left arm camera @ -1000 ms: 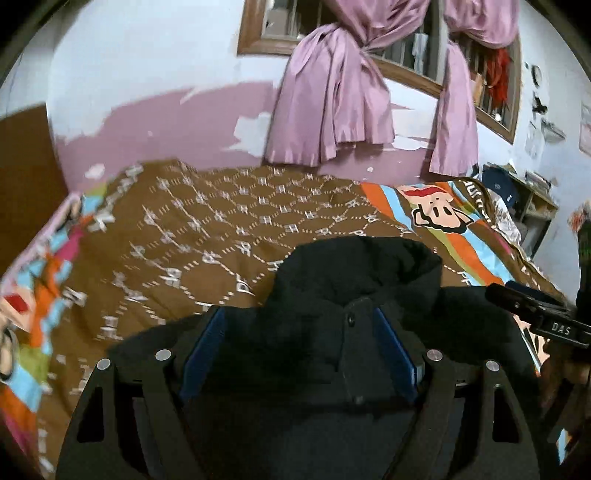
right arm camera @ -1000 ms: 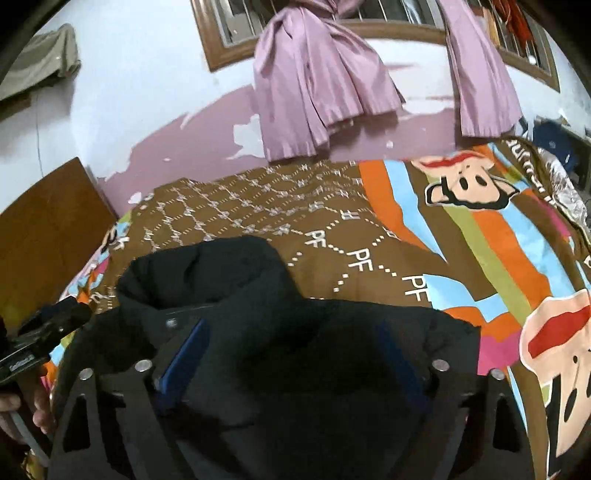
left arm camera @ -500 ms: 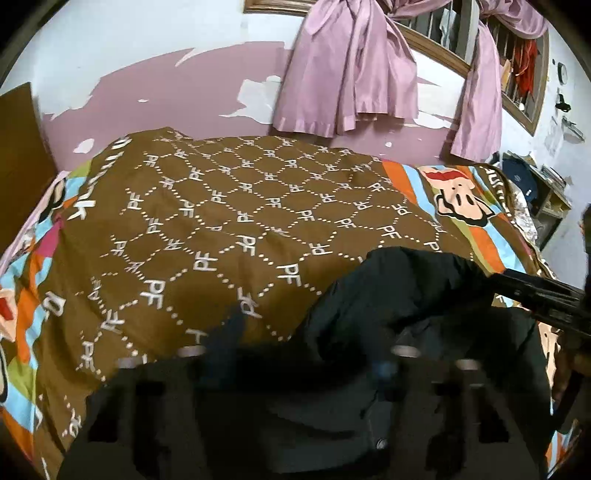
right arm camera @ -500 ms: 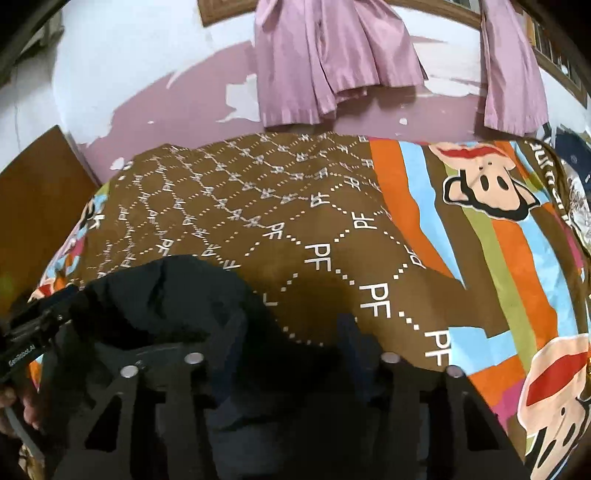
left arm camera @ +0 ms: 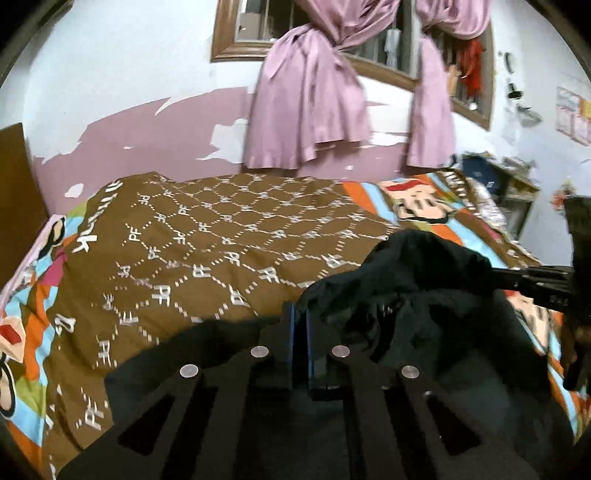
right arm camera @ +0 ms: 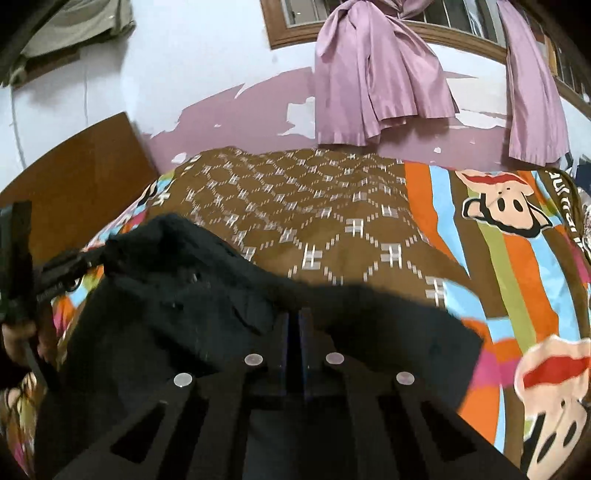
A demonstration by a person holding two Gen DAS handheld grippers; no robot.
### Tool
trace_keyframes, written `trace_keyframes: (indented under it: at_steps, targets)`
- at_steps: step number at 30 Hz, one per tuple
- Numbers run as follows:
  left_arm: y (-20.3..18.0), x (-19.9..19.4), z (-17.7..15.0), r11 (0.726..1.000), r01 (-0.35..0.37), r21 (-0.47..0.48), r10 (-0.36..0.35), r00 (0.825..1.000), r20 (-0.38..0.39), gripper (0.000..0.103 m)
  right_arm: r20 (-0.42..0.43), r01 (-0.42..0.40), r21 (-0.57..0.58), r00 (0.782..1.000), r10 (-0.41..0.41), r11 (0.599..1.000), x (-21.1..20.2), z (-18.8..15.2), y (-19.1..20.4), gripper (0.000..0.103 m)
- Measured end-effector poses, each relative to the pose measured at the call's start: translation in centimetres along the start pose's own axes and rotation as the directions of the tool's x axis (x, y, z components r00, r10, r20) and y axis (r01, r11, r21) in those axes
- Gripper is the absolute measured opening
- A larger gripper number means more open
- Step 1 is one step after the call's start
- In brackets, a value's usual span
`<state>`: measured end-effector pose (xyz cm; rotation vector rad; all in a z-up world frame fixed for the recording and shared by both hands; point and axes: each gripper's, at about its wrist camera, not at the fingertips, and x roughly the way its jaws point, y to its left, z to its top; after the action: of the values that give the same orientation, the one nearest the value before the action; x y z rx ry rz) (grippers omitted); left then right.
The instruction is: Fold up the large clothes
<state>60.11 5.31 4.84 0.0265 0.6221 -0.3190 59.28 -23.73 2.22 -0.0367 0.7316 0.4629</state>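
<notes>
Since a second ago, both grippers have been brought from wide apart to fully closed, and the black jacket (left arm camera: pixel 424 295) has been shifted toward the right of the left wrist view, with more of the brown bedspread (left arm camera: pixel 229 243) uncovered. On the left gripper (left arm camera: pixel 301 332), the blue-padded fingers (left arm camera: pixel 290 343) are pressed together with only a thin seam between them, and dark jacket cloth is bunched right at the tips; whether cloth is actually pinched cannot be told. On the right gripper (right arm camera: pixel 294 336), the fingers are likewise closed tight against the jacket's (right arm camera: pixel 192 295) edge, and a pinch cannot be confirmed. The jacket is spread over the near part of the bed, its hood raised into a hump. Behind the bed, pink curtains (right arm camera: pixel 380 70) are hung at a wood-framed window (left arm camera: pixel 236 33).
</notes>
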Motion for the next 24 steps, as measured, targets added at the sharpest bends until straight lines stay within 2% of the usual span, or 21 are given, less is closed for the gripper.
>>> trace_keyframes:
  at_steps: [3, 7, 9, 12, 15, 17, 20, 24]
  targets:
    - [-0.3, -1.3, -1.8, 0.998, 0.063, 0.003, -0.062, 0.997, -0.034, 0.003, -0.027, -0.004, -0.001, 1.0, 0.004, 1.0, -0.3, -2.4, 0.0, 0.001]
    - [-0.8, 0.0, -4.1, 0.997, 0.082, -0.01, -0.082, 0.99, -0.112, 0.003, -0.075, 0.029, -0.006, 0.997, -0.029, 1.0, 2.1, -5.0, -0.3, 0.001]
    - [-0.9, 1.4, -5.2, 0.997, 0.077, -0.024, -0.08, 0.986, -0.148, 0.003, -0.098, 0.022, 0.035, 0.995, -0.018, 0.999, 3.7, -6.1, -1.2, 0.001]
    - [-0.9, 3.8, -7.1, 0.997, 0.065, -0.038, -0.071, 0.981, -0.182, 0.003, -0.047, -0.019, 0.089, 0.999, 0.023, 0.996, 4.5, -7.3, -2.5, 0.001]
    - [-0.2, 4.7, -8.5, 0.997, 0.064, -0.05, -0.072, 0.98, -0.183, 0.003, 0.009, -0.084, 0.157, 0.996, 0.084, 0.984, 3.9, -8.0, -3.8, 0.001]
    - [-0.2, 4.8, -8.9, 0.997, 0.064, -0.048, -0.072, 0.982, -0.174, 0.003, 0.049, -0.097, 0.191, 0.995, 0.09, 0.977, 2.8, -8.1, -4.3, 0.001]
    - [0.1, 4.8, -9.2, 0.997, 0.068, -0.047, -0.075, 0.982, -0.171, 0.003, 0.106, -0.079, 0.161, 0.992, 0.062, 0.984, 0.5, -6.9, -3.8, 0.001]
    - [0.3, 4.5, -9.3, 0.996, 0.07, -0.048, -0.078, 0.983, -0.169, 0.003, 0.159, -0.067, 0.096, 0.986, 0.051, 0.993, -0.4, -2.9, -2.2, 0.001]
